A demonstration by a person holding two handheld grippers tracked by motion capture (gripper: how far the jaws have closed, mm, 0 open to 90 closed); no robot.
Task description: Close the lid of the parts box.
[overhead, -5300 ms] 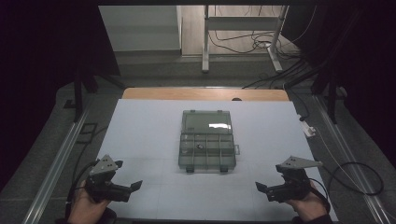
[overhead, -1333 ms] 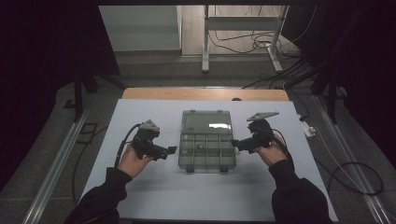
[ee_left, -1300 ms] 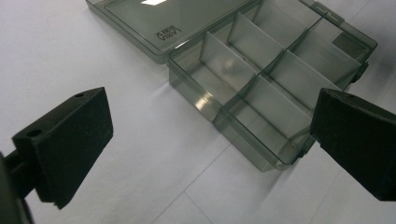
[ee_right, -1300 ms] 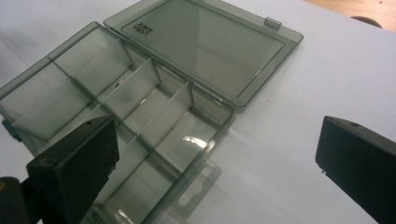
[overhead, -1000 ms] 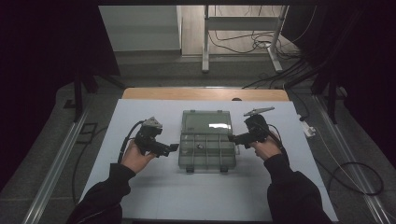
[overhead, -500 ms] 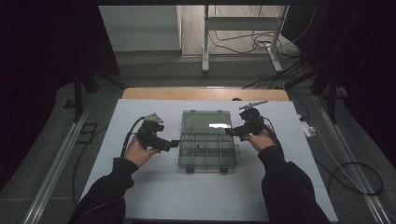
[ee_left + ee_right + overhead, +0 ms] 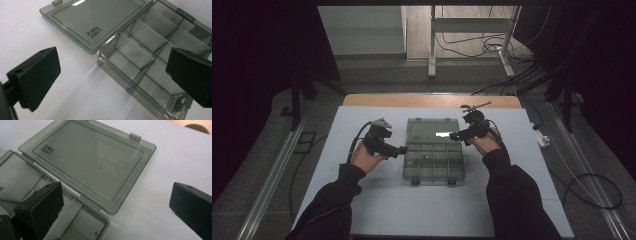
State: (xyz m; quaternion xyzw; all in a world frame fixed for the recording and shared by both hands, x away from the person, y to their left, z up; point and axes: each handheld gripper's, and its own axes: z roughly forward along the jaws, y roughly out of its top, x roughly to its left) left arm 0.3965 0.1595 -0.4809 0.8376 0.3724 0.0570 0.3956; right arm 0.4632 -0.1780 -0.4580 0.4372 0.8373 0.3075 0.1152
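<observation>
High view: clear smoky-grey compartment box (image 7: 432,161) sits mid-frame on the white table (image 7: 362,205), lid (image 7: 433,131) flipped open flat toward the top of frame, tray w/ dividers toward the bottom.

Left gripper (image 7: 401,149) is at center-left of frame, tips right by the tray's left edge, near the hinge line. Left gripper view: jaws wide open, one black pad (image 7: 37,76) at lower left, the other (image 7: 191,75) at right edge; nothing held between them. Tray corner (image 7: 102,53) lies between the pads, under them; contact w/ the box can't be told. Lid w/ printed label (image 7: 94,32) fills the upper part of that frame.

Right gripper (image 7: 454,136) is at center-right of the high view, tips at the lid's right edge, just above the hinge. Right gripper view: jaws also wide open, pads (image 7: 41,207) at lower left & right, empty between. Left pad hangs over the tray's corner compartment (image 7: 80,222); right pad is over bare table. Lid latch tab (image 7: 135,137) at top center of frame.
</observation>
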